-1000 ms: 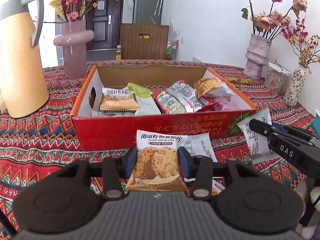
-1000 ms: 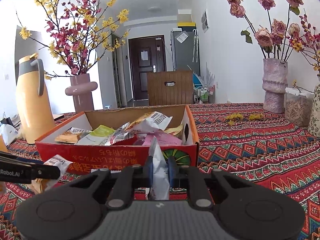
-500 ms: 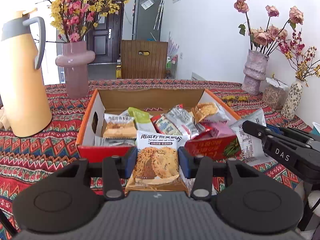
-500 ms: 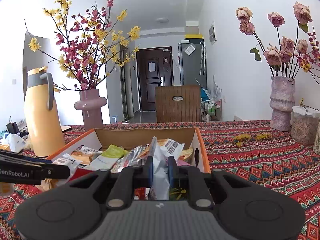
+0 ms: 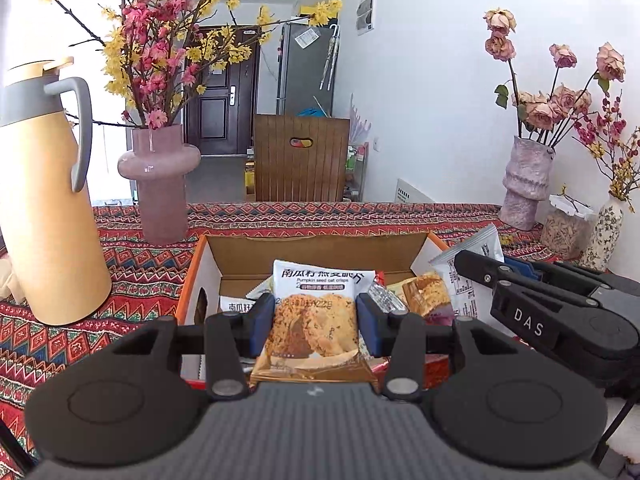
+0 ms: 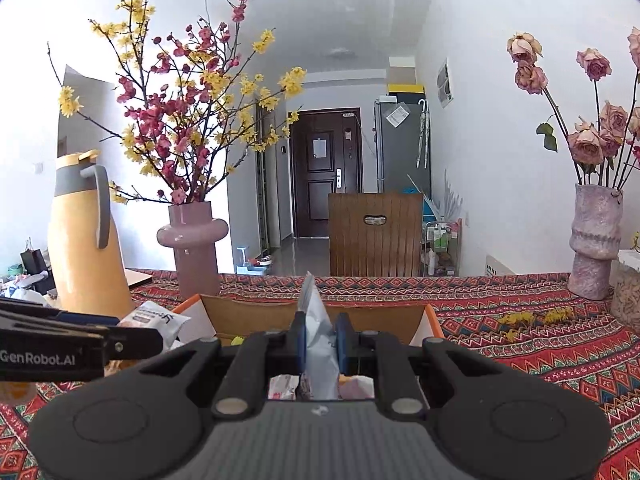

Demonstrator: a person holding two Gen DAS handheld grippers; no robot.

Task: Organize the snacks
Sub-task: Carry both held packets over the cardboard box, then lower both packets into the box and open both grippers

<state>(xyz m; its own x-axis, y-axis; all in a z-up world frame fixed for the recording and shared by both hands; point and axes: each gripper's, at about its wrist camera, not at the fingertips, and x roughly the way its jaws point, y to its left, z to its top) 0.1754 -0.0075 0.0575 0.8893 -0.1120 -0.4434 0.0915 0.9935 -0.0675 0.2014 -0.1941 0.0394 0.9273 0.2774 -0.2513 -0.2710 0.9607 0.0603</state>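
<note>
My left gripper (image 5: 316, 322) is shut on a pumpkin seed oat crisps packet (image 5: 316, 312), held upright above the near part of the red cardboard box (image 5: 200, 272). Several snack packets (image 5: 426, 294) lie inside the box. My right gripper (image 6: 319, 338) is shut on a thin white snack packet (image 6: 316, 344), held edge-on over the same box (image 6: 418, 322). The right gripper also shows at the right in the left wrist view, its white packet (image 5: 468, 264) sticking up. The left gripper's arm (image 6: 60, 344) crosses the lower left of the right wrist view, holding its packet (image 6: 154, 320).
A tall yellow thermos jug (image 5: 44, 208) and a pink vase of blossom branches (image 5: 160, 184) stand left of the box. A grey vase of dried roses (image 5: 524, 184), a jar (image 5: 566, 226) and a small patterned vase (image 5: 604, 236) stand at the right. A wooden chair back (image 5: 300, 158) rises behind the patterned tablecloth (image 6: 540, 344).
Both grippers have risen and moved forward with their packets, from in front of the box's red front wall to above the box. The grips are unchanged.
</note>
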